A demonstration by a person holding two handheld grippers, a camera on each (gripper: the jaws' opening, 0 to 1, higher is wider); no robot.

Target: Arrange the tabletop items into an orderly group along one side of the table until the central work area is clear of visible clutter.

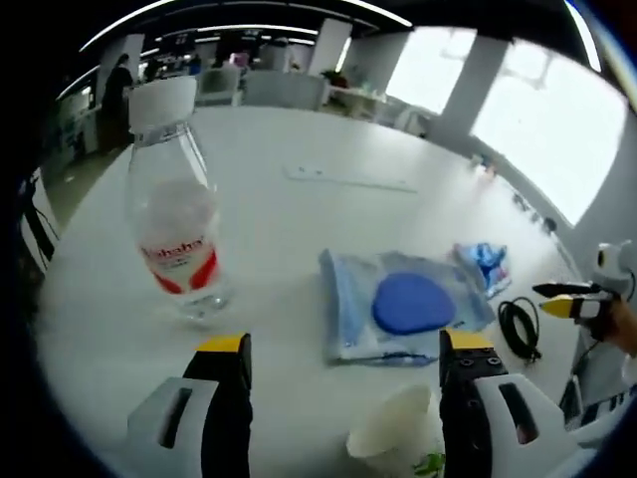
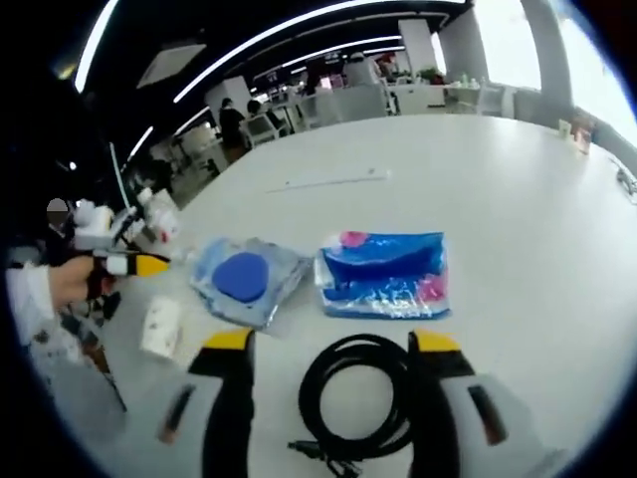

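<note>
Left gripper view
Table: white table, a flat white strip lying far out on it.
Bottle: clear water bottle with white cap and red-and-white label, upright, ahead of the left jaw and slightly outboard of it, well apart from the other items.
Packets: clear packet with a blue round pad lies ahead between the jaw lines, nearer the right jaw; a blue printed packet lies just beyond its far right corner.
Cable: coiled black cable lies right of the pad packet, near it.
Cup: white paper cup on its side, just inside the right jaw (contact cannot be told), with something green at its mouth.
Left gripper: jaws spread, nothing between the tips.
Other gripper: the right gripper enters at the right edge, its yellow tips beside the cable.

Right gripper view
Cable: the coil lies between the jaws, close to both, not pinched.
Right gripper: jaws spread wide around the coil.
Packets: blue printed packet just beyond the coil; pad packet beside it to the left, edges nearly touching.
Obstructions: paper cup lies left of the left jaw.
Other gripper: the left gripper comes in at the left edge, held by a hand; its jaw state cannot be told here.
</note>
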